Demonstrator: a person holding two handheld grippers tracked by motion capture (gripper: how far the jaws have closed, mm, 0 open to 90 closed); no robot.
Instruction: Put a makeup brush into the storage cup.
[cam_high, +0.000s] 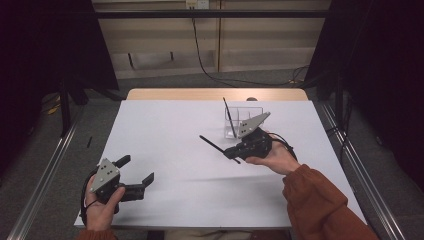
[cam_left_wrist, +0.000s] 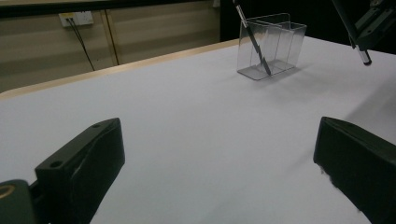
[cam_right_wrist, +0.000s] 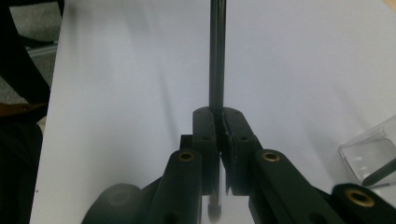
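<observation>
A clear box (cam_high: 243, 120) sits far right on the tabletop (cam_high: 170, 165), one pen (cam_high: 229, 118) in it; another pen (cam_high: 218, 148) hangs in front.

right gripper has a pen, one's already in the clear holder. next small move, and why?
Probably carry the pen toward the clear holder and tip it upright. The right gripper is shut on it, pen roughly level above the table; the other pen leans in the holder.

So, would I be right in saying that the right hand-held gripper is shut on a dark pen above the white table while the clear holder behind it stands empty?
Not quite: the clear holder is not empty; the left gripper view shows another dark pen leaning inside it. The rest holds: the right hand-held gripper is shut on a dark pen above the white table.
</observation>
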